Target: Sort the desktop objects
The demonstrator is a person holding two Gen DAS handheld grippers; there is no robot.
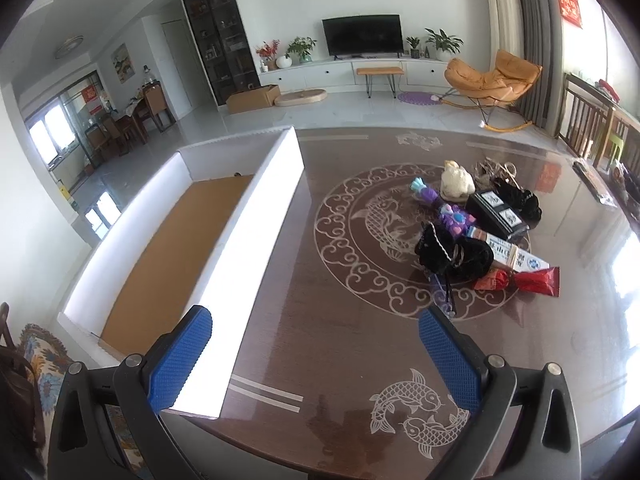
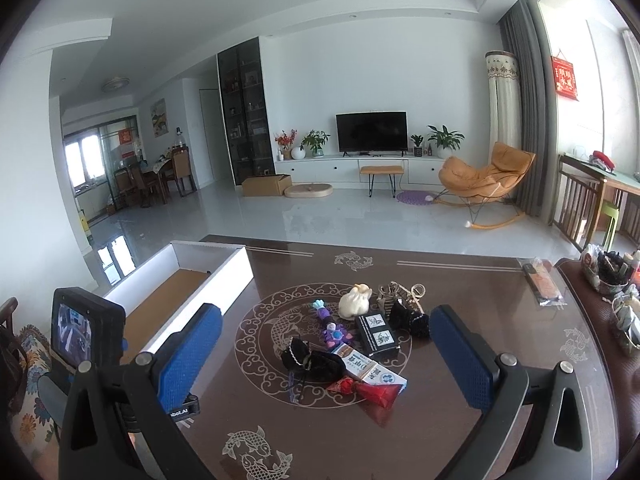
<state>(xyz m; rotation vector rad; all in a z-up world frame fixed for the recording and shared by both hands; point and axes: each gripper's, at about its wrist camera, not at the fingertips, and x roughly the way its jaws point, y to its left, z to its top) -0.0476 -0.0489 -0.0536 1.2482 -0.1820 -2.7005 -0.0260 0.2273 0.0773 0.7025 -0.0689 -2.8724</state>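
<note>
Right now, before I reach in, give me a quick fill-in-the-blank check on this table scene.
1. The white box has a ____-coloured floor.
2. Both the left gripper and the right gripper are ____.
3. The red packet lies at the pile's ____ edge, closest to the cameras.
4. The white box sits to the ____ of the pile.

Missing words: brown; open; near; left

right claw [image 2: 326,354] agape, cluttered table [image 2: 460,280]

Left gripper [image 1: 316,354] and right gripper [image 2: 326,354] hover level — jaws spread wide, empty, both aimed toward twelve o'clock.
</note>
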